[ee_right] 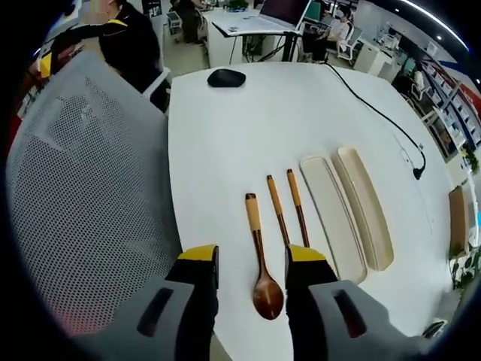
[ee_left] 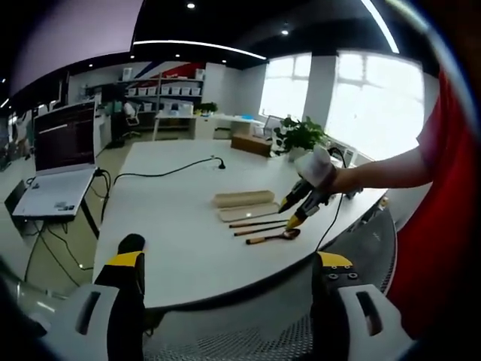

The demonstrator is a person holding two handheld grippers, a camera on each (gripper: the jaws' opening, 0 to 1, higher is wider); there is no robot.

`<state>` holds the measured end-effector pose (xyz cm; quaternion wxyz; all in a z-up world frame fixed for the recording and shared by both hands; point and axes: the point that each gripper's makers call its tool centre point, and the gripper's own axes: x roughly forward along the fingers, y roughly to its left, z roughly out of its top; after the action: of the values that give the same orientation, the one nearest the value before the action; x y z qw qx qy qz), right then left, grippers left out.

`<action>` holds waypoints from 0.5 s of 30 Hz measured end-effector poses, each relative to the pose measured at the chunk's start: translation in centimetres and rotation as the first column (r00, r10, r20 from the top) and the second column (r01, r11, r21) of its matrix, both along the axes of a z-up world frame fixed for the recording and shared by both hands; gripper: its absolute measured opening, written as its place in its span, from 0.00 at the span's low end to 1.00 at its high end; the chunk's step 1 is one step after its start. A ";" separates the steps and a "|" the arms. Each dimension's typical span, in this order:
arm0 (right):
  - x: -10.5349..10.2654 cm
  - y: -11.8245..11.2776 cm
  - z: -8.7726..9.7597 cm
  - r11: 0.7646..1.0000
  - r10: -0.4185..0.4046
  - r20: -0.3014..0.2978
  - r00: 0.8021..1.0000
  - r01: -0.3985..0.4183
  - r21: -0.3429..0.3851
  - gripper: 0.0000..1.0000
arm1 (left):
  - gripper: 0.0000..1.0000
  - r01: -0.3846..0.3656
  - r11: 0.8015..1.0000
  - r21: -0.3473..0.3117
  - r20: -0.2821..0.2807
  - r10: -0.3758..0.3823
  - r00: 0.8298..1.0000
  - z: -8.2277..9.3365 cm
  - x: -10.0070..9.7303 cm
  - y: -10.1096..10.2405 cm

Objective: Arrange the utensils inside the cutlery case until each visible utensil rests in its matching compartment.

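Note:
A wooden spoon (ee_right: 260, 259) and two wooden chopsticks (ee_right: 279, 214) lie side by side on the white table (ee_right: 248, 128). To their right lie the two long beige halves of the cutlery case (ee_right: 331, 214), both with nothing in them. My right gripper (ee_right: 252, 254) is open, hovering over the spoon with a jaw on each side of its bowl end. In the left gripper view the spoon (ee_left: 275, 236), the chopsticks (ee_left: 258, 224) and the case (ee_left: 244, 199) lie far ahead, with the right gripper (ee_left: 293, 214) over them. My left gripper (ee_left: 231, 262) is open and holds nothing, well back from the table edge.
A black mouse (ee_right: 225, 77) and a black cable (ee_right: 376, 113) lie on the far part of the table. A grey mesh chair back (ee_right: 83, 188) stands against the table's near edge. An open laptop (ee_left: 60, 162) sits on a side stand, a potted plant (ee_left: 299, 135) beyond the table.

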<state>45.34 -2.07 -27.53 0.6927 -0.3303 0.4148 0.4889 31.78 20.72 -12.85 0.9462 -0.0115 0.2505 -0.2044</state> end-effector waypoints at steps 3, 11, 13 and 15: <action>0.0 0.1 -0.1 1.000 -0.013 -0.007 1.000 0.013 0.009 0.32 | 0.94 0.003 1.000 0.010 -0.005 -0.003 1.000 -0.2 -0.1 0.1; -0.1 -0.4 -0.9 1.000 -0.022 -0.025 0.999 0.022 0.006 0.32 | 0.93 -0.005 1.000 0.011 -0.005 0.006 1.000 -0.2 0.0 0.2; 0.0 -0.5 -1.0 0.999 -0.030 -0.029 0.999 0.030 0.009 0.32 | 0.93 -0.004 1.000 0.014 -0.006 0.004 1.000 -0.3 0.0 0.2; 0.1 -0.6 -1.1 0.999 -0.041 -0.033 0.999 0.041 0.013 0.31 | 0.93 -0.005 1.000 0.012 -0.007 0.005 1.000 -0.4 -0.1 0.1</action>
<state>45.39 -2.67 -28.65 0.6978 -0.3090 0.4295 0.4828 31.72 20.82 -13.25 0.9459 -0.0072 0.2552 -0.2003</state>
